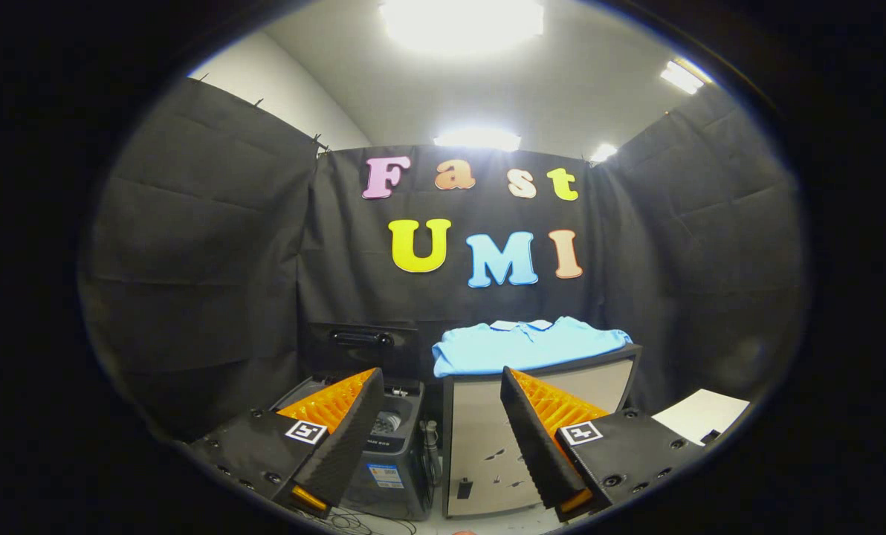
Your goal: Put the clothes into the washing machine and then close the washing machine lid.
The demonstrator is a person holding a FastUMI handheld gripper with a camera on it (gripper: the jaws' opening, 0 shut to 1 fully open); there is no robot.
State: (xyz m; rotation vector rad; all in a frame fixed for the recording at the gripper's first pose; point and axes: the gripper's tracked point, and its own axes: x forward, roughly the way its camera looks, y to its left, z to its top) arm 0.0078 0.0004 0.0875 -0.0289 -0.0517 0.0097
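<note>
Gripper (443, 438): fingers spread wide apart, nothing between them, held well back from both task items and aimed level at the booth's rear. Clothes (526, 345): one folded light-blue collared shirt, lying flat on top of a pale cabinet (480, 438) that serves as the counter; it sits beyond the fingers, higher than them and a little toward the right finger, its collar at the far side, its long axis running left to right across the line of approach. Washing machine (395, 453): small dark top-loader standing just beside the cabinet on its left, lower than the shirt, partly hidden behind the left finger; its lid (363, 343) stands raised and upright at the back, leaving the tub mouth open upward. Governing relation, as a judgement: the shirt lies ahead and up-right, the tub ahead and down-left, so the pick calls for a forward, rising reach across the shirt's near long edge, followed by a leftward, descending carry. White sheet (699, 412): lying off to the right, apart from both.
</note>
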